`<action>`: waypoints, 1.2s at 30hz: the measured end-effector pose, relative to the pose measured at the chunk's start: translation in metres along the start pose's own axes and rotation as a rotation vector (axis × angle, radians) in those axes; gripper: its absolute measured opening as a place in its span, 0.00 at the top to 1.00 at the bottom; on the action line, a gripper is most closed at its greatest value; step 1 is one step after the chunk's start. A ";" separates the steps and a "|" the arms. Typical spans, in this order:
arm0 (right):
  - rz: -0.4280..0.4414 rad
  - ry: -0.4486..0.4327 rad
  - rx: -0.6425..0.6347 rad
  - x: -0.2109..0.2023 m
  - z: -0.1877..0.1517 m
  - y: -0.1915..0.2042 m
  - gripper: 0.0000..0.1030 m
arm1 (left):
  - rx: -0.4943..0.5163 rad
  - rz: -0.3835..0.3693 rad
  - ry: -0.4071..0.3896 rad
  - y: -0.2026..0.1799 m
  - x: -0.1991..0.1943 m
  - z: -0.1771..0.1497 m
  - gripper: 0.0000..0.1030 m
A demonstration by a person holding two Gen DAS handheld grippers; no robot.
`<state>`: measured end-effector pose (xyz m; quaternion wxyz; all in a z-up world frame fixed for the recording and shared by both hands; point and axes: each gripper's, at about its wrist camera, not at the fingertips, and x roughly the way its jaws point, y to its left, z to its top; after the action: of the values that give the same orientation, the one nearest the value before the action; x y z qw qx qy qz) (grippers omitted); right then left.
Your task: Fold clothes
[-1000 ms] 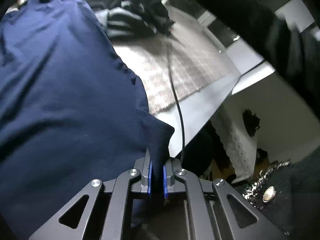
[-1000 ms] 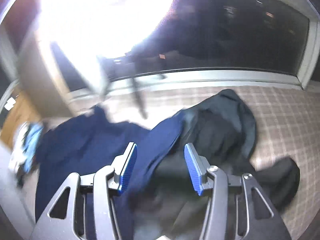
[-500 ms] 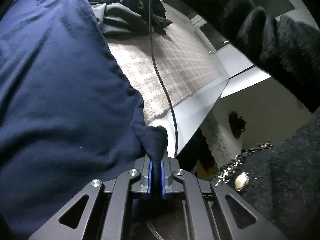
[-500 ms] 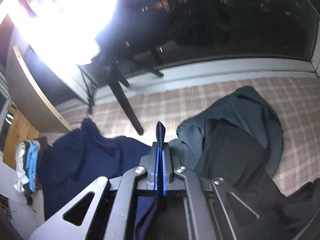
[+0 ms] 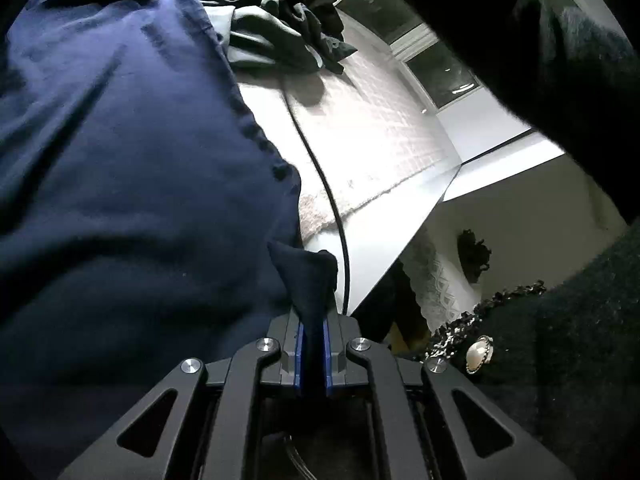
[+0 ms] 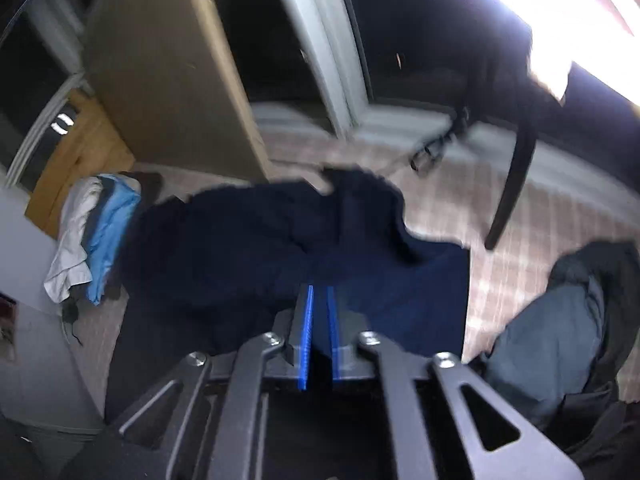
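Note:
A navy garment fills the left of the left wrist view, spread over a plaid cover. My left gripper is shut on a corner of it, and a dark tuft of cloth sticks up between the pads. In the blurred right wrist view the same navy garment lies doubled over just beyond my right gripper. Its jaws are opening, with a narrow gap between the blue pads. The left pad's inner face shows bare, and I see no cloth pressed between them.
A heap of dark grey and black clothes lies at the far end, seen at the right as the grey heap. A black cable crosses the cover. A white and blue stack sits left. A person's black sleeve hangs overhead.
The right gripper closed on a strip of navy cloth, swung it leftward over the garment, and its jaws have now parted. The left gripper kept its pinch on the corner.

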<state>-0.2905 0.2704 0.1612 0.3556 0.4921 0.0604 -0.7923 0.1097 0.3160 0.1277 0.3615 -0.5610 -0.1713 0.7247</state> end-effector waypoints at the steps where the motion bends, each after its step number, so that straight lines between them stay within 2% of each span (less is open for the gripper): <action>1: -0.001 -0.029 0.000 -0.009 -0.009 -0.004 0.60 | -0.001 0.015 -0.012 0.001 -0.005 -0.002 0.95; 4: 0.000 -0.083 0.042 -0.034 -0.055 -0.033 0.60 | -0.056 0.040 -0.040 0.013 -0.024 -0.008 0.95; 6: -0.034 -0.084 0.039 -0.038 -0.087 -0.046 0.60 | -0.102 0.055 -0.054 0.023 -0.039 -0.013 0.92; 7: -0.042 -0.074 0.027 -0.036 -0.104 -0.051 0.60 | -0.124 0.064 -0.061 0.028 -0.048 -0.016 0.92; 9: -0.014 -0.036 -0.007 -0.023 -0.129 -0.056 0.60 | -0.147 0.090 -0.070 0.035 -0.066 -0.022 0.84; 12: -0.042 0.007 -0.064 -0.001 -0.148 -0.059 0.60 | -0.154 0.139 -0.028 0.039 -0.081 -0.033 0.80; 14: -0.058 0.013 -0.074 0.006 -0.154 -0.062 0.60 | -0.158 0.184 0.005 0.040 -0.089 -0.039 0.77; 15: -0.034 0.016 -0.075 0.007 -0.158 -0.063 0.60 | -0.177 0.198 0.015 0.044 -0.092 -0.042 0.76; 17: 0.058 0.027 -0.079 0.008 -0.164 -0.067 0.60 | -0.222 0.210 0.023 0.054 -0.100 -0.047 0.76; 18: 0.142 0.032 -0.075 0.005 -0.167 -0.070 0.60 | -0.238 0.211 0.025 0.060 -0.105 -0.049 0.76; 20: 0.295 -0.005 -0.023 -0.008 -0.165 -0.081 0.60 | -0.265 0.226 0.035 0.064 -0.108 -0.053 0.76; 21: 0.320 -0.036 0.008 -0.014 -0.161 -0.088 0.60 | -0.270 0.228 0.039 0.064 -0.108 -0.053 0.76; 24: 0.237 -0.032 0.047 0.001 -0.134 -0.105 0.80 | -0.263 0.225 0.039 0.061 -0.101 -0.049 0.76; 28: 0.142 0.064 0.017 0.038 -0.119 -0.105 0.81 | -0.225 0.228 0.043 0.051 -0.092 -0.045 0.76; 29: 0.141 0.092 0.008 0.042 -0.121 -0.102 0.81 | -0.219 0.228 0.044 0.050 -0.090 -0.046 0.74; 32: 0.232 0.179 -0.046 0.043 -0.134 -0.086 0.79 | -0.230 0.229 0.038 0.051 -0.089 -0.050 0.73; 34: 0.395 0.197 -0.136 0.019 -0.149 -0.066 0.79 | -0.238 0.228 0.028 0.051 -0.090 -0.053 0.73; 36: 0.526 0.177 -0.148 -0.017 -0.161 -0.060 0.78 | -0.238 0.231 0.013 0.051 -0.092 -0.055 0.73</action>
<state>-0.2047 0.3951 0.0776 0.5774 0.5307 0.0192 -0.6202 0.1545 0.2066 0.1411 0.2080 -0.6206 -0.1879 0.7323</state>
